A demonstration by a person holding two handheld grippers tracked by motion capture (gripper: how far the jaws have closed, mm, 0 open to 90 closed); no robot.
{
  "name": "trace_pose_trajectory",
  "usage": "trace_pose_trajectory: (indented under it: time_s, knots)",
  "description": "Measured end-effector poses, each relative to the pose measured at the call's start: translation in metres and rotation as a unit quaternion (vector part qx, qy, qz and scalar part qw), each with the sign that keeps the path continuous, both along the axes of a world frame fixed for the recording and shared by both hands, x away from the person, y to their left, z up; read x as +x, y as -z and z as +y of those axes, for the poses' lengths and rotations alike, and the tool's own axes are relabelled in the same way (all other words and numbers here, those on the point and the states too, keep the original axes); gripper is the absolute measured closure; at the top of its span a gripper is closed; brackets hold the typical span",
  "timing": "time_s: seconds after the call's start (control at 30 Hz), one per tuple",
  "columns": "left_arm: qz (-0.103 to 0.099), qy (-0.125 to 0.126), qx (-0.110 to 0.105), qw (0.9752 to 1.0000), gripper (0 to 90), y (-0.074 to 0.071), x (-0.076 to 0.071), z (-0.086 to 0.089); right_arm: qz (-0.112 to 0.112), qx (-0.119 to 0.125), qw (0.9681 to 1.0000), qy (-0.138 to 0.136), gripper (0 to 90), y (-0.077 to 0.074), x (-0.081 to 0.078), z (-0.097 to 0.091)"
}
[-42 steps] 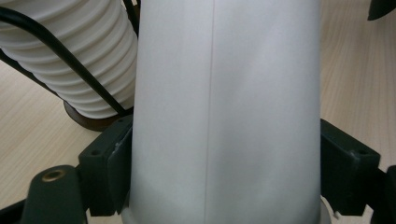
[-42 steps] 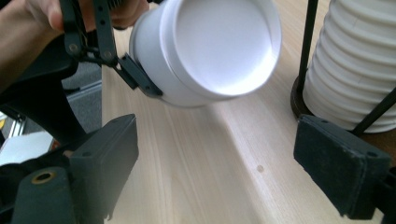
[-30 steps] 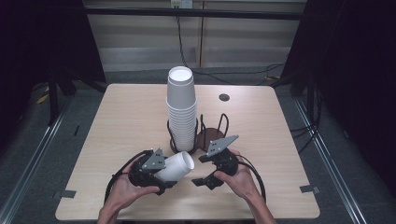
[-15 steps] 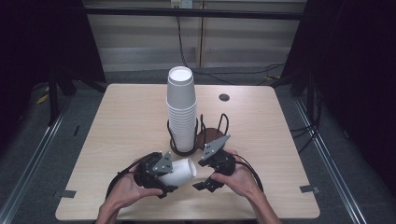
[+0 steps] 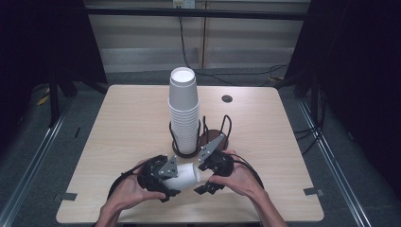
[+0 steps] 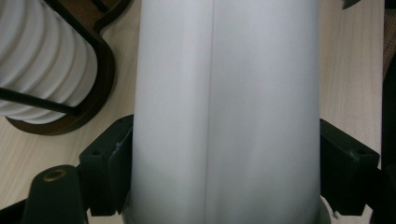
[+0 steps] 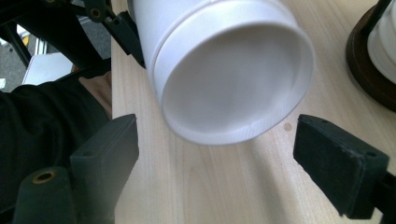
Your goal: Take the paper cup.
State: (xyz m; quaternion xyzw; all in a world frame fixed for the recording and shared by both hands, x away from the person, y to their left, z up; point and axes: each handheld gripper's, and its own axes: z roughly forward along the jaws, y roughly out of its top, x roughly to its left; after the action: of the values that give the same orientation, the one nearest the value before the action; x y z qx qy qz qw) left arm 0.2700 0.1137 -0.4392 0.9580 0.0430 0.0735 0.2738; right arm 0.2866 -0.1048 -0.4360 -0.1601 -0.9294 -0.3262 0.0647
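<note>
Just in front of the wire cup holder [image 5: 201, 137] with its tall stack of cups [image 5: 183, 111], a single white paper cup [image 5: 185, 176] lies sideways above the desk [image 5: 265, 123], clamped around its body by the left gripper [image 5: 166, 182], jaws pressing both walls. The right gripper [image 5: 204, 177] faces the cup's open mouth, jaws spread and touching nothing. The cup looks light, thin-walled and easily crushed; a gentle hold near the stiffer rolled rim likely suits best

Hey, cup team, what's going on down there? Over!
Left gripper shut on white cup, held sideways. Right gripper open, jaws either side of the cup's end, not touching. Cup stack in holder behind, clear.
</note>
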Motion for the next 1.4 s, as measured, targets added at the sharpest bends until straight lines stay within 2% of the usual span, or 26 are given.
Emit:
trace_pose_trajectory:
  time_s: [0.1, 0.13, 0.27, 0.4, 0.5, 0.6, 0.63, 0.7, 0.87, 0.93, 0.97, 1.07, 1.1, 1.13, 1.33, 1.4]
  knots:
    - [0.0, 0.0, -0.002, 1.0, 18.3, 0.001, -0.001, -0.002, 0.004, -0.009, 0.9999, -0.004, 18.1, -0.001, 0.002, 0.001]
    - [0.001, 0.005, 0.003, 1.0, 18.3, 0.002, -0.001, -0.004, 0.007, -0.005, 0.9999, -0.007, 18.3, -0.001, 0.002, 0.002]
    - [-0.002, 0.007, 0.006, 1.0, 18.3, 0.004, -0.003, -0.009, 0.017, -0.017, 0.9997, -0.011, 16.7, 0.002, 0.004, 0.005]
    - [0.0, 0.013, 0.014, 0.9998, 18.5, 0.006, -0.004, -0.012, 0.025, -0.012, 0.9996, -0.01, 16.2, 0.004, 0.006, 0.007]
    - [-0.001, 0.017, 0.016, 0.9997, 18.6, 0.008, -0.006, -0.015, 0.028, -0.008, 0.9994, -0.019, 16.2, 0.005, 0.007, 0.01]
    - [-0.003, 0.019, 0.012, 0.9997, 18.6, 0.009, -0.006, -0.017, 0.034, -0.015, 0.9991, -0.018, 16.2, 0.005, 0.008, 0.011]
    - [-0.004, 0.026, 0.017, 0.9995, 18.6, 0.008, -0.007, -0.018, 0.038, -0.015, 0.9987, -0.03, 17.0, 0.007, 0.009, 0.013]
    - [-0.008, 0.021, 0.014, 0.9996, 18.6, 0.008, -0.009, -0.019, 0.044, -0.018, 0.9983, -0.032, 17.7, 0.007, 0.01, 0.015]
    - [-0.004, 0.022, 0.017, 0.9996, 18.7, 0.008, -0.009, -0.019, 0.049, -0.018, 0.9976, -0.045, 19.4, 0.007, 0.012, 0.017]
    - [-0.005, 0.024, 0.02, 0.9995, 18.7, 0.007, -0.009, -0.02, 0.053, -0.027, 0.9971, -0.048, 19.1, 0.007, 0.011, 0.018]
    - [-0.009, 0.031, 0.029, 0.999, 18.7, 0.007, -0.008, -0.02, 0.051, -0.027, 0.9965, -0.06, 18.7, 0.008, 0.012, 0.02]
    - [-0.004, 0.025, 0.019, 0.9995, 18.6, 0.008, -0.01, -0.021, 0.054, -0.035, 0.9962, -0.059, 20.7, 0.007, 0.012, 0.02]
    - [-0.011, 0.034, 0.031, 0.9989, 18.6, 0.007, -0.008, -0.02, 0.053, -0.035, 0.9961, -0.061, 21.1, 0.007, 0.013, 0.02]
    - [-0.007, 0.03, 0.025, 0.9992, 18.7, 0.007, -0.008, -0.02, 0.055, -0.034, 0.9958, -0.065, 21.4, 0.007, 0.014, 0.02]
    - [-0.012, 0.039, 0.036, 0.9985, 18.8, 0.006, -0.007, -0.022, 0.054, -0.047, 0.995, -0.069, 20.9, 0.007, 0.015, 0.024]
    - [-0.014, 0.04, 0.038, 0.9984, 18.7, 0.006, -0.007, -0.022, 0.058, -0.058, 0.9942, -0.069, 20.5, 0.005, 0.014, 0.026]
